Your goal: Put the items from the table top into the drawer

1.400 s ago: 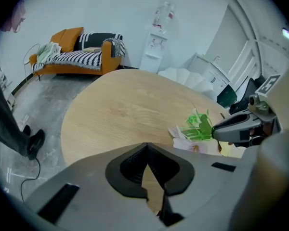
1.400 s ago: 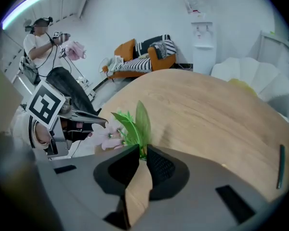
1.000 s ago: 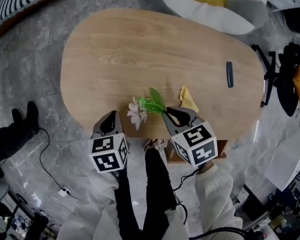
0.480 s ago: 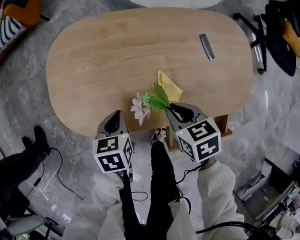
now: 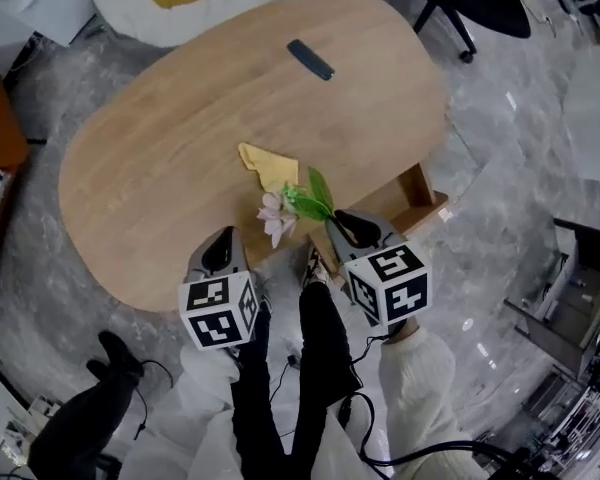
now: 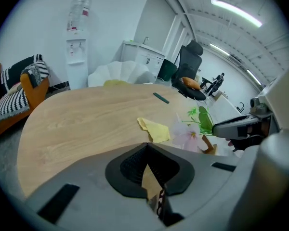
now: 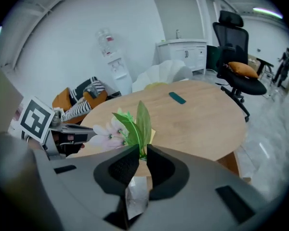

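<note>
I have the artificial flower (image 5: 283, 211) pinched by its green stem in my right gripper (image 5: 332, 221), above the near edge of the wooden table (image 5: 160, 168). Just beyond it lies a yellow cloth (image 5: 268, 165), and farther back a dark bar (image 5: 310, 59). My left gripper (image 5: 223, 236) hangs beside the flower, its claw pressed together and empty.

Middle: bare worktop (image 5: 170, 138) — wide free passage.
Near edge: yellow cloth (image 5: 270, 165) just beside the artificial flower (image 5: 280, 213) — crowded.
Far end: dark flat bar (image 5: 311, 59), well apart from both.
Under right rim: wooden frame (image 5: 421, 204).
</note>
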`<state>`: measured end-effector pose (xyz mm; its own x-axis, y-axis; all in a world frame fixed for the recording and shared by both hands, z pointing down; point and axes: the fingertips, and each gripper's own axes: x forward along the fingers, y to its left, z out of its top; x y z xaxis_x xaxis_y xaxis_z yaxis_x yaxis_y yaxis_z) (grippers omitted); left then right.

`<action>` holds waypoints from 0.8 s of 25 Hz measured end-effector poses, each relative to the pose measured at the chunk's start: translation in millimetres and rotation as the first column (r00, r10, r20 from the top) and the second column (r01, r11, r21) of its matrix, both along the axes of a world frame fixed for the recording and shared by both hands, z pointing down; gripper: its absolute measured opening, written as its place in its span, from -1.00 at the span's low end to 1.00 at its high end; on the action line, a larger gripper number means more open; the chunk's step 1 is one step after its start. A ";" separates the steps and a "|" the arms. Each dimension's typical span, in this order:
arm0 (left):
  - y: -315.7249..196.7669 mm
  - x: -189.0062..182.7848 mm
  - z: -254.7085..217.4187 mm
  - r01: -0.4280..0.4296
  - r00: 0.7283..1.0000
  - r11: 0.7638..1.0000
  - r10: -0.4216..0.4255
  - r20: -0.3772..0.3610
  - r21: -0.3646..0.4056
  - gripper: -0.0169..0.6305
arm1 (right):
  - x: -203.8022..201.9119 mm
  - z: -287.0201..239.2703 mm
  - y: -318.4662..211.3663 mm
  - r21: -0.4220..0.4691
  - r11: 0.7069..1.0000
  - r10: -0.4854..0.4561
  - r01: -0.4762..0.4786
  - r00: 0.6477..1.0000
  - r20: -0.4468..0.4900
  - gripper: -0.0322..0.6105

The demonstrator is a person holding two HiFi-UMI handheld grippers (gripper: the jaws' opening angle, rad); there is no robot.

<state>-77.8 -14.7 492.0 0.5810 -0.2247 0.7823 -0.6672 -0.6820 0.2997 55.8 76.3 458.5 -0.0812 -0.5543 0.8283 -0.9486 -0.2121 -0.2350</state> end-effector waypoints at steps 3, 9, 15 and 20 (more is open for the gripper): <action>11.4 15.7 -0.3 -0.039 0.999 0.999 0.039 0.003 -0.003 -0.97 | 12.5 -1.4 16.5 0.009 0.998 0.061 -0.061 0.998 0.015 -0.58; 37.6 46.1 -1.0 -0.105 0.994 0.994 0.105 0.005 -0.007 -0.97 | 28.2 -2.4 48.4 0.007 0.995 0.096 -0.096 0.995 0.012 -0.58; 58.2 75.3 3.3 -0.140 0.990 0.990 0.140 0.013 -0.010 -0.97 | 50.5 -3.2 79.7 0.003 0.991 0.133 -0.133 0.991 0.022 -0.58; 89.2 99.4 8.8 -0.168 0.985 0.986 0.169 0.028 -0.022 -0.97 | 73.3 1.9 116.1 -0.020 0.991 0.136 -0.135 0.990 0.031 -0.58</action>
<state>21.6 74.5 500.7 0.5861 -0.1105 0.8027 -0.5520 -0.7796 0.2958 129.1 192.4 460.4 -0.0333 -0.5468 0.8366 -0.9029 -0.3425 -0.2598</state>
